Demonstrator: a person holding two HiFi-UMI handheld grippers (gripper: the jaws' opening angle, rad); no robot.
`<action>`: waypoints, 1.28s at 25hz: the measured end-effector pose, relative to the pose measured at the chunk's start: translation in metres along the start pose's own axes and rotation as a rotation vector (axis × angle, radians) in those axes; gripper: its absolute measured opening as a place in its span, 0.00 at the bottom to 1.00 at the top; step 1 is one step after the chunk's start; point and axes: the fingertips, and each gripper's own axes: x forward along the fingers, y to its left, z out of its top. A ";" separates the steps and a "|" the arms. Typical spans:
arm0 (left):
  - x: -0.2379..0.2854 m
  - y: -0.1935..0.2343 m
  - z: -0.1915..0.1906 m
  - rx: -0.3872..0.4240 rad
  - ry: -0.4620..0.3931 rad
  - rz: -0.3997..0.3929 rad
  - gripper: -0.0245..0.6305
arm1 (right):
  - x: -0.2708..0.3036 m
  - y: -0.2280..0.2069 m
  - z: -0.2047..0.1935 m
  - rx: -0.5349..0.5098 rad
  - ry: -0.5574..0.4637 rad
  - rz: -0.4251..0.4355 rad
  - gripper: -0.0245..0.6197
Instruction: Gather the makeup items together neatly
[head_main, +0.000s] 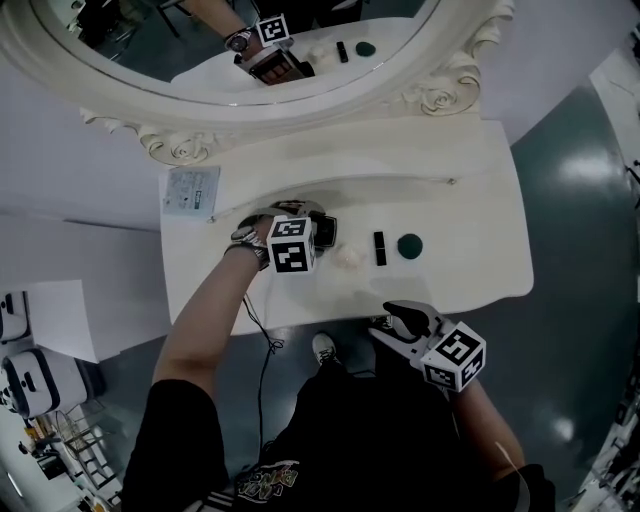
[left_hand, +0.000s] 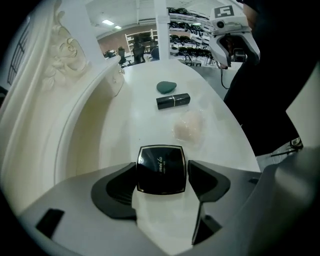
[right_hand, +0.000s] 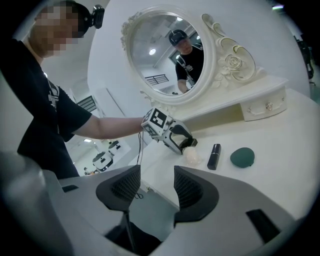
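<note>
A square black compact (left_hand: 161, 169) lies flat on the white vanity table (head_main: 470, 200), between the jaws of my left gripper (left_hand: 162, 176). That gripper points steeply down and is open; the right pad stands clear of the compact, the left pad is at its edge. In the head view the left gripper (head_main: 318, 232) covers most of the compact (head_main: 327, 231). To its right lie a pale sponge (head_main: 347, 259), a black lipstick (head_main: 380, 248) and a dark green puff (head_main: 410, 245). My right gripper (head_main: 395, 322) hangs open and empty off the table's front edge.
An ornate oval mirror (head_main: 300, 90) rises along the table's back. A printed card (head_main: 192, 192) lies at the back left corner. A cable (head_main: 262, 340) hangs off the front edge by the person's left arm. A small drawer knob (right_hand: 269, 106) shows under the mirror's shelf.
</note>
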 end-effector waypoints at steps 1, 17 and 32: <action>-0.001 -0.001 0.001 -0.019 -0.007 -0.013 0.55 | -0.002 -0.001 0.000 -0.001 -0.002 -0.006 0.39; -0.028 -0.035 -0.014 -0.214 -0.125 0.061 0.52 | -0.016 -0.017 0.036 -0.067 -0.120 -0.190 0.08; -0.054 -0.078 -0.052 -0.305 -0.142 0.118 0.51 | 0.004 0.019 0.035 -0.072 -0.147 -0.226 0.08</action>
